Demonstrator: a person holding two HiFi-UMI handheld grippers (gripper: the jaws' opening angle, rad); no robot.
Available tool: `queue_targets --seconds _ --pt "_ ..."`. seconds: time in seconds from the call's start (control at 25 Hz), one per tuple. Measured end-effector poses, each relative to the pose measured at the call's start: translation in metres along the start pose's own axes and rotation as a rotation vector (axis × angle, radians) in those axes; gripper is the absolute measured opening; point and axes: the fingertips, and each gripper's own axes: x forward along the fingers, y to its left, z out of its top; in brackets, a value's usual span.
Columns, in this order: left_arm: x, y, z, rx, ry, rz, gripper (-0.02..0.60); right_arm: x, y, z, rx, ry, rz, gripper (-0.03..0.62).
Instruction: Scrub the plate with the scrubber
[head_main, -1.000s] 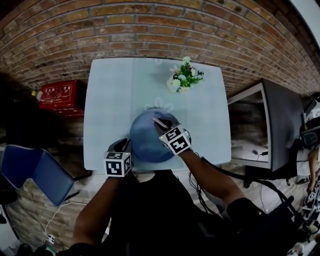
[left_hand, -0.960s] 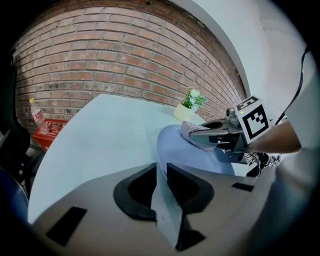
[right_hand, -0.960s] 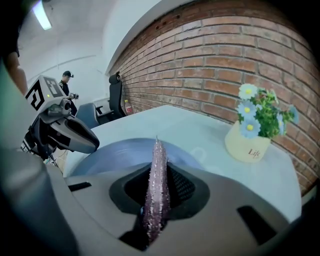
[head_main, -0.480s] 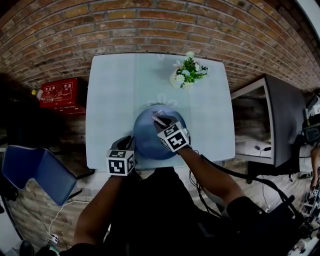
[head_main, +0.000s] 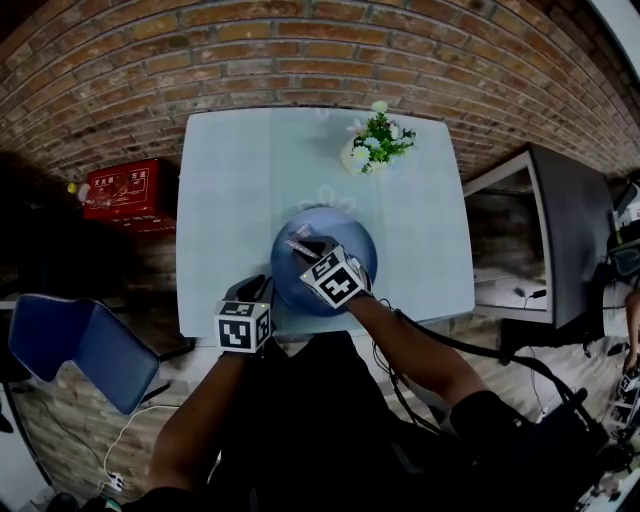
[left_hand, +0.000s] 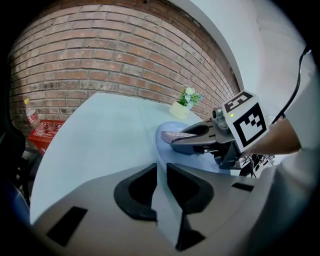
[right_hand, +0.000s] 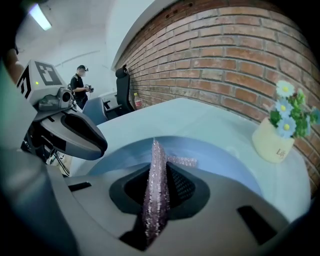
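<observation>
Plate (head_main: 355, 235): blue, round, shallow, glossy. Likely stiff, slick and breakable. It sits on the pale table (head_main: 220, 200) near the front edge. Left gripper (left_hand: 161, 167) pinches its near rim, a sensible hold. Scrubber (right_hand: 156, 200): thin, glittery, limp sheet, clamped edgewise in the right gripper (right_hand: 159, 167), tip over the plate.
</observation>
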Motion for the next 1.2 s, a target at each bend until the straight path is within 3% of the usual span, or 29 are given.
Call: queue_targets --seconds 0.4,0.8,1.2 --pt "-0.012 0.001 0.004 -0.010 -0.030 -0.013 0.072 0.005 0.028 0.003 -0.004 0.001 0.051 0.071" --pt "-0.024 0.006 0.002 -0.038 -0.057 -0.010 0.072 0.000 0.049 -0.003 0.092 -0.026 0.121 0.071" --pt "-0.030 0.006 0.003 -0.054 -0.071 -0.015 0.072 -0.011 0.074 -0.023 0.222 0.054 0.260 0.071"
